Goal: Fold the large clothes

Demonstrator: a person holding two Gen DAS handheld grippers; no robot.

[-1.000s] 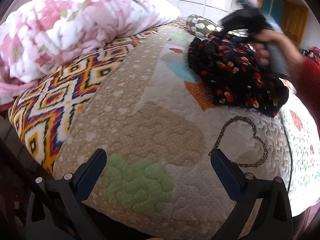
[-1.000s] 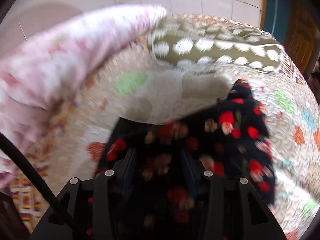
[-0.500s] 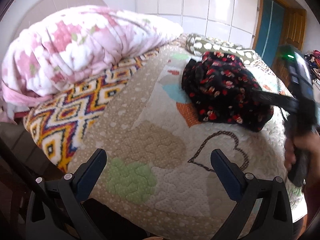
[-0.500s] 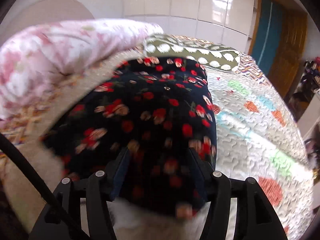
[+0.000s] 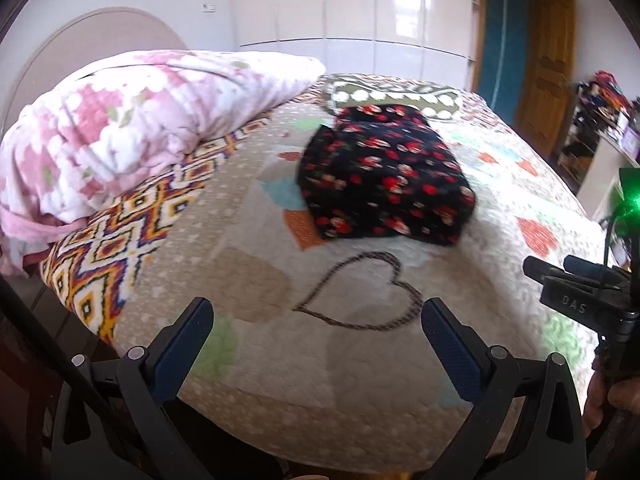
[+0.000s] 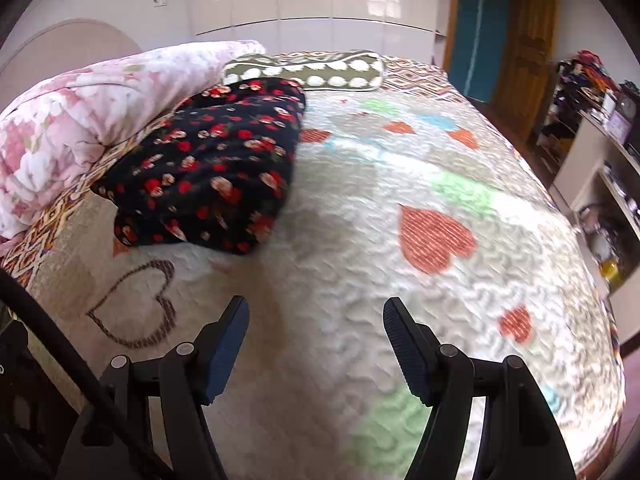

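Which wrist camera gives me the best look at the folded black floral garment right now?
The left wrist view: the folded black floral garment lies near mid-frame, its whole outline visible on the quilt. The right wrist view shows it off to the left, at a slant, against the pink duvet.

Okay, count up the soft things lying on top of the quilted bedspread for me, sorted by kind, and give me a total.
Folded garment, black with red flowers: 1
Rolled pink floral duvet: 1
Olive pillow with white dots: 1
Total: 3, all on the quilted bedspread
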